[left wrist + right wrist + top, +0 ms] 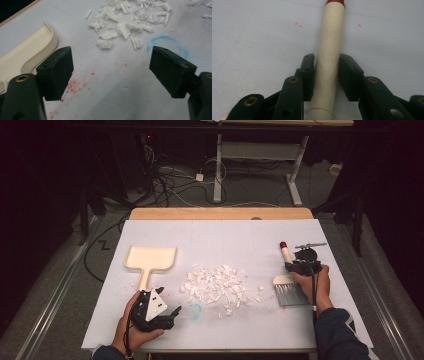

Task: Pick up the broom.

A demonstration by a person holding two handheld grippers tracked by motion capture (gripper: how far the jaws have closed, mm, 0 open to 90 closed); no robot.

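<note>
A cream hand brush lies on the white table at the right, with its red-tipped handle (285,252) pointing away and its grey bristles (290,293) toward me. My right gripper (296,265) is shut on that handle (329,45), and both pads press its sides (327,72). A cream dustpan (150,258) lies at the left, its handle toward me. A pile of white scraps (217,287) sits in the middle. My left gripper (172,312) rests near the front edge, open and holding nothing (111,70), between the dustpan (27,52) and the scraps (125,22).
A faint blue ring (194,310) is drawn on the table just right of my left gripper. Red specks (75,85) dot the surface near the dustpan handle. A wooden strip (220,213) edges the table's far side. Beyond it are cables and desk legs (218,170) on the floor.
</note>
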